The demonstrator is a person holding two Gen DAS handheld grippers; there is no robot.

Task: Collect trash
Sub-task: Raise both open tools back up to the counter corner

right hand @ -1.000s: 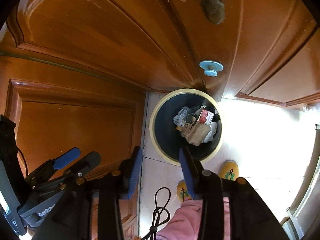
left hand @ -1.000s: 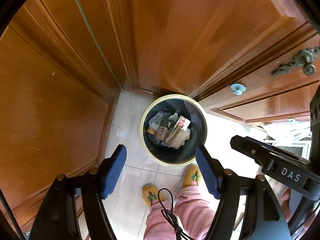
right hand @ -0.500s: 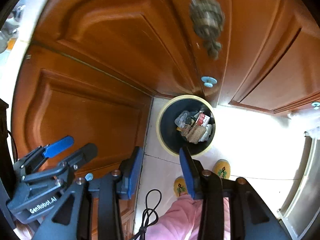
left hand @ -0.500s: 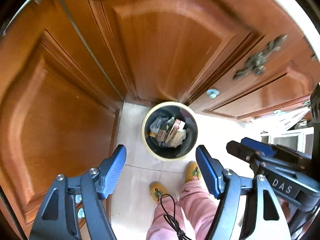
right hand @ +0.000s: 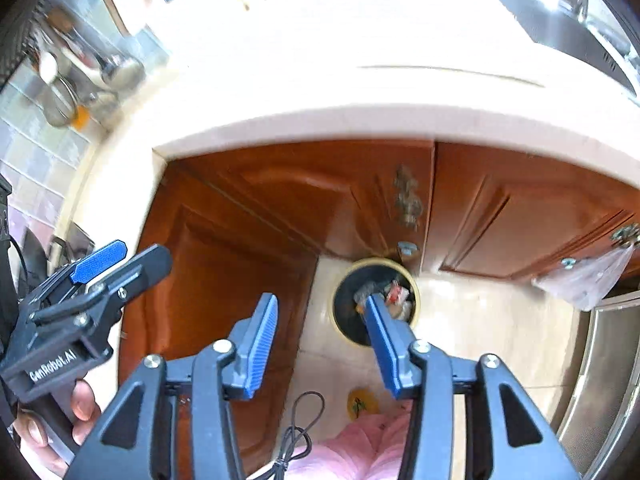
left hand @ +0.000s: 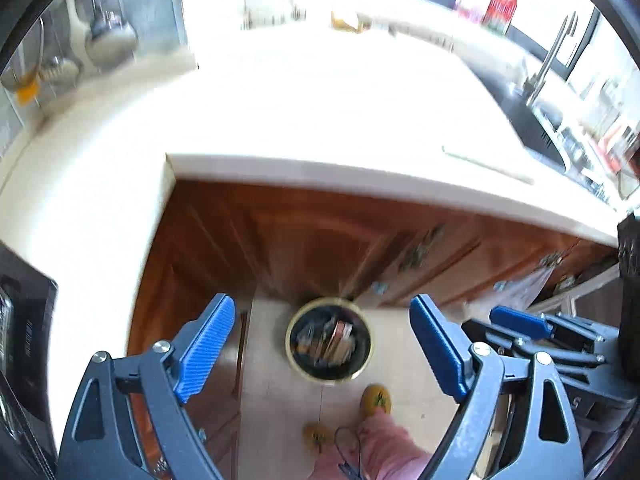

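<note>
rising well clear of the trash bin [left hand: 329,340], both tools had gone from a close look at its rim to a high view that took in the white countertop [left hand: 320,112]. the left gripper [left hand: 320,350] and right gripper [right hand: 320,346] were opening, jaws apart with nothing between them. the bin sat on the pale tile floor [right hand: 480,320] in the corner of the wooden cabinets [right hand: 280,200], wrappers inside. that suggested 1 drop was done, with more trash probably sought on the counter.
</note>
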